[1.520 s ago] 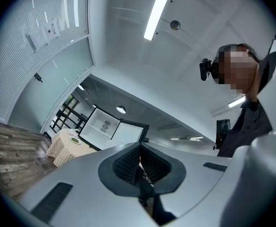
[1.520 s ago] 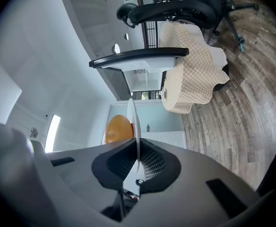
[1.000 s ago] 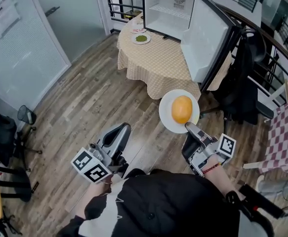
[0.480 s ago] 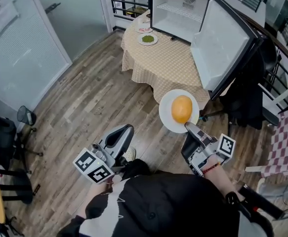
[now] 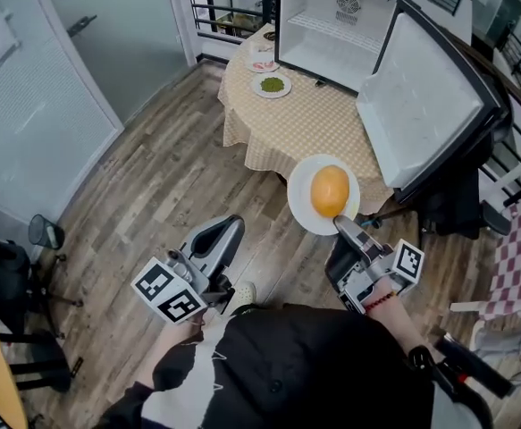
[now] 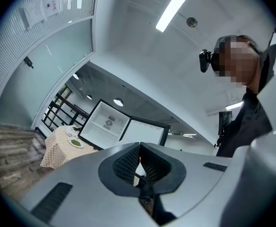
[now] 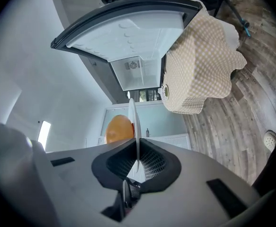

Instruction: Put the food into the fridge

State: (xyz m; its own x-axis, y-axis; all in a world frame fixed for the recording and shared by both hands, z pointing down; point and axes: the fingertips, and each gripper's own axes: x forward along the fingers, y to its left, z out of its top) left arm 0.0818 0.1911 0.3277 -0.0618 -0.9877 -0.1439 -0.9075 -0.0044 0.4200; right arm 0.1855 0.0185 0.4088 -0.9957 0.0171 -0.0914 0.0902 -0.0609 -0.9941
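Note:
My right gripper is shut on the near rim of a white plate that carries an orange round food, held level above the wooden floor. In the right gripper view the plate shows edge-on between the jaws, with the orange food to its left. My left gripper hangs lower left, shut and empty; its jaws meet in the left gripper view. Ahead stands the white fridge with its door swung wide. A plate of green food and another dish sit on the table.
A round table with a checked yellow cloth stands in front of the fridge. Black chairs are at the left, a dark chair behind the fridge door, a red checked cloth at the right. A railing runs behind.
The table and fridge have shifted right and nearer in the head view as the person walks toward them. The plate with the orange food stays level in the right gripper.

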